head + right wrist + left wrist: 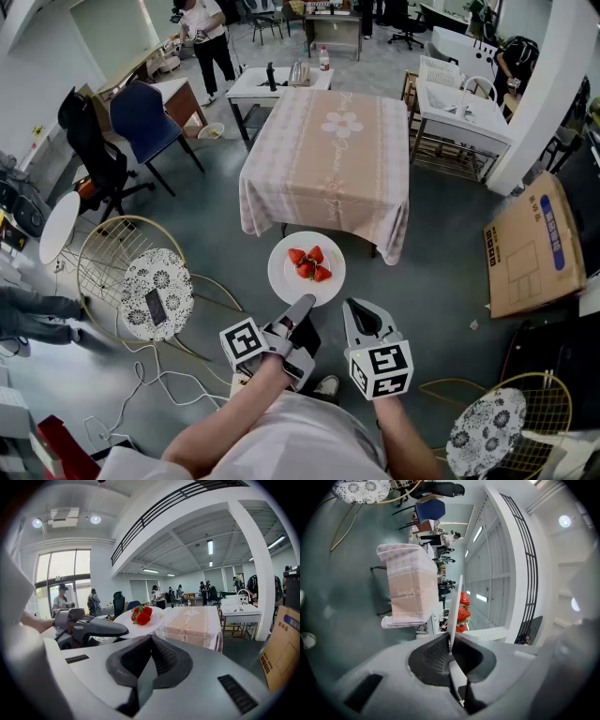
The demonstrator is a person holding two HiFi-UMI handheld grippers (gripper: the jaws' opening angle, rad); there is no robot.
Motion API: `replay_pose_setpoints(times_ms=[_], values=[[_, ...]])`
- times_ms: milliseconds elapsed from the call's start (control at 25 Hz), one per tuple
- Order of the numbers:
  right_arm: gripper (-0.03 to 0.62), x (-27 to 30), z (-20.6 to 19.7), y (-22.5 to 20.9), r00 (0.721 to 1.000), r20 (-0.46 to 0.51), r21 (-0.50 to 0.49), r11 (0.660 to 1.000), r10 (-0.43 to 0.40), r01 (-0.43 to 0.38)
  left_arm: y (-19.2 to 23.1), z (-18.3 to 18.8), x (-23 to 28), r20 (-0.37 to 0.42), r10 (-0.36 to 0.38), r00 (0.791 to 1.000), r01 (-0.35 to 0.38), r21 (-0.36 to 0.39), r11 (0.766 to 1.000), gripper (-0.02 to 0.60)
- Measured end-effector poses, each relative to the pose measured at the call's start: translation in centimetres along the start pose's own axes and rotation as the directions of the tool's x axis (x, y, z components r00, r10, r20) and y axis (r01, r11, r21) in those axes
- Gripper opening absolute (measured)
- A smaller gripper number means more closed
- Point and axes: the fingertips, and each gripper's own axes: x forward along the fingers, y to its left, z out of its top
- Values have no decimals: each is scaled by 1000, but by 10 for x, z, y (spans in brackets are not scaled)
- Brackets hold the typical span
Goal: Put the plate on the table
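- Fingers (433, 653) of the left gripper (302, 311) are pinched tight on the near rim of the plate (307, 269). That thin rim sits right between them.
- Fingers of the right gripper (361, 314) are pressed together with nothing between them. This gripper is just beside the left one and is not touching the plate.
- Right now the plate is up in the air, straight out past the left fingers. Only those fingers hold it up.
- Three or four red strawberries (309, 262) lie on the plate, a little past its middle as seen from the fingers.
- Farther on from the fingers, past the plate, stands the desk (328, 159) with a pink cloth. The plate has not reached it and does not touch it.
- I think the pick-up part is done. What is left is to carry the plate forward over the cloth, set it down flat, and let go.
- Flat and face up is how the plate sits, and the berries stay put.
- Being round, the plate has no long side. It sticks out from the fingers toward the desk.
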Motion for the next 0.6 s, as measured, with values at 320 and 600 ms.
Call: replay_pose_setpoints(times_ms=[320, 600], values=[[3, 8, -8, 3, 1000, -22, 10, 1000, -10, 10, 6, 6, -3, -9, 16, 1000, -16, -12, 1000, 20], [5, 37, -6, -4, 998, -38, 36, 998, -45, 46, 16, 34, 15, -44, 29, 999, -30, -29, 999, 20]])
